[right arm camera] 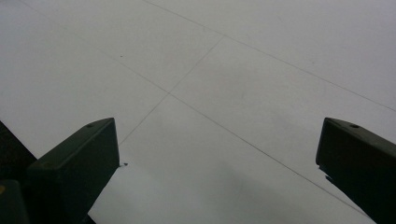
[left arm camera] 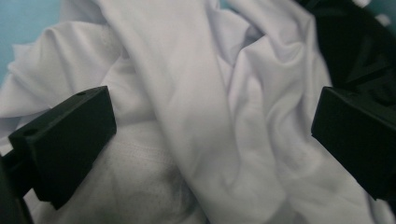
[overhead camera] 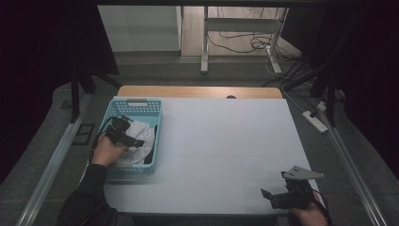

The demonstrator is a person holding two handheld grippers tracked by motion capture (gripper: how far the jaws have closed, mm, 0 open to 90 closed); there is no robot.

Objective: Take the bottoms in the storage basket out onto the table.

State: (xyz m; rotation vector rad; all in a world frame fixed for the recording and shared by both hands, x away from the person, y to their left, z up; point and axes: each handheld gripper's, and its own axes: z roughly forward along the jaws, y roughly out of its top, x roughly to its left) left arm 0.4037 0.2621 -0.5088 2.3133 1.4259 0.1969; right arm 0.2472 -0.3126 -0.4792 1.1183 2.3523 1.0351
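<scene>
Far left of the high view: blue basket sits on the table's left edge, handle slot at its far wall. Inside it lies a crumpled white cloth, w/ a dark strip of something along the basket's right inner wall, too small to tell what.

Left gripper is down in the basket, right over the cloth, held by the person's left hand; dark sleeve comes in from the bottom-left corner. In the left gripper view the cloth lies in folds and creases, w/ a bit of blue basket wall at top left. Jaws stand wide apart, one at each side of the frame, cloth bunched between them but not pinched; so the tool is released, nothing grasped. A black fabric patch shows top right, beside the white folds.

Mid table: the white table cover is bare, faint grid lines on it; wooden table edge at the far side.

Right: right gripper rests near the table's front-right corner, well apart from basket & cloth, grey three-cornered plate on top, person's right hand behind it. In the right gripper view its jaws are spread wide over the table surface, nothing between them; released too.
</scene>
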